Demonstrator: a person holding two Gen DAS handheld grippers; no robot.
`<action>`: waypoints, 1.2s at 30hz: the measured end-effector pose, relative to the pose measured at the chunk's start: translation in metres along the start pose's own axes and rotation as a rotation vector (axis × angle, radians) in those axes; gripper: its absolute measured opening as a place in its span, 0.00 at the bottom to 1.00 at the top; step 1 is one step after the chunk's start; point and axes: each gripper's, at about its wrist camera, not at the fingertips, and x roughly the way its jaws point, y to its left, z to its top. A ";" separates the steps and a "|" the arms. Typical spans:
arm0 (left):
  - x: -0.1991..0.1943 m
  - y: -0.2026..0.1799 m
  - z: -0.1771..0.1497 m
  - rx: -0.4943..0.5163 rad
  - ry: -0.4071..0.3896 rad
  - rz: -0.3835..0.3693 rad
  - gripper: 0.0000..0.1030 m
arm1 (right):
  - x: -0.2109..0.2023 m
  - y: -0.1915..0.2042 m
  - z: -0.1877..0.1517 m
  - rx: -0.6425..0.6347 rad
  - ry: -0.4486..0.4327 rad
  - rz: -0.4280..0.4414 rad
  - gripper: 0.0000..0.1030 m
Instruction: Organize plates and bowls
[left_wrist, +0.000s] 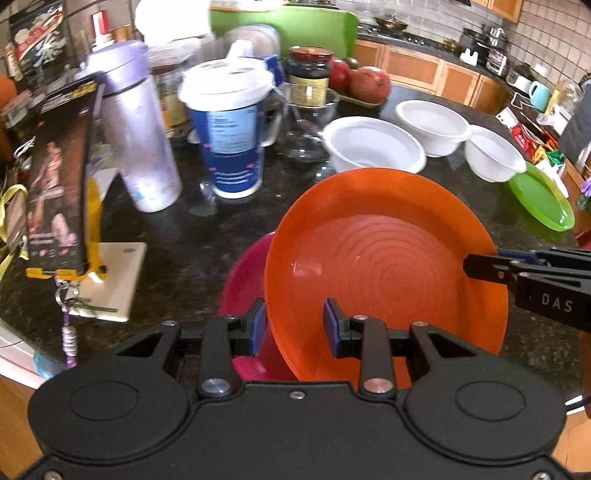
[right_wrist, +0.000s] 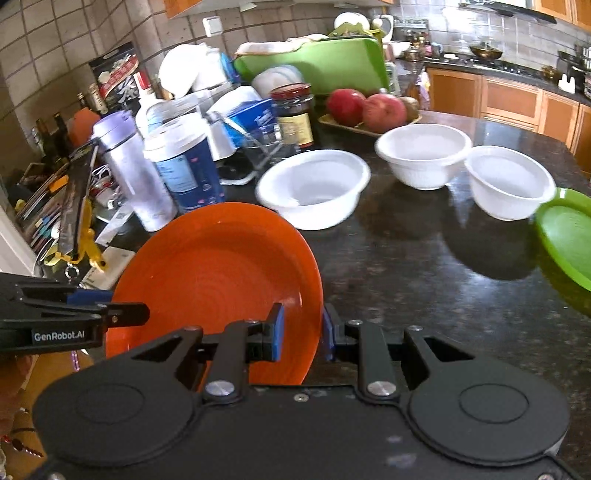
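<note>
counter: dark speckled stone worktop (right_wrist: 424, 266), glossy, with shadows across it
bottle: tall translucent lilac plastic bottle with a purple lid (left_wrist: 138, 136), upright
cup: blue printed paper cup with a white plastic lid (left_wrist: 231, 129), just beside the bottle
jar: dark glass jar with a red lid and yellow label (right_wrist: 293, 114), behind the cup
glass dish: clear glass bowl (left_wrist: 308, 125), in front of the jar
fruit: red apples (right_wrist: 369, 107) on a shallow tray
board: bright green plastic board (right_wrist: 325, 64), leaning upright at the back
cabinets: orange-brown wooden kitchen cabinets (right_wrist: 513, 99) beyond the counter
</note>
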 end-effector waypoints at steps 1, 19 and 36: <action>0.000 0.005 -0.001 -0.003 -0.001 0.002 0.40 | 0.003 0.004 0.001 -0.003 0.003 0.002 0.24; 0.020 0.042 -0.001 0.040 0.028 -0.070 0.40 | 0.025 0.033 -0.009 0.063 0.033 -0.078 0.24; 0.038 0.052 0.003 0.087 0.058 -0.131 0.40 | 0.042 0.038 -0.009 0.111 0.055 -0.143 0.24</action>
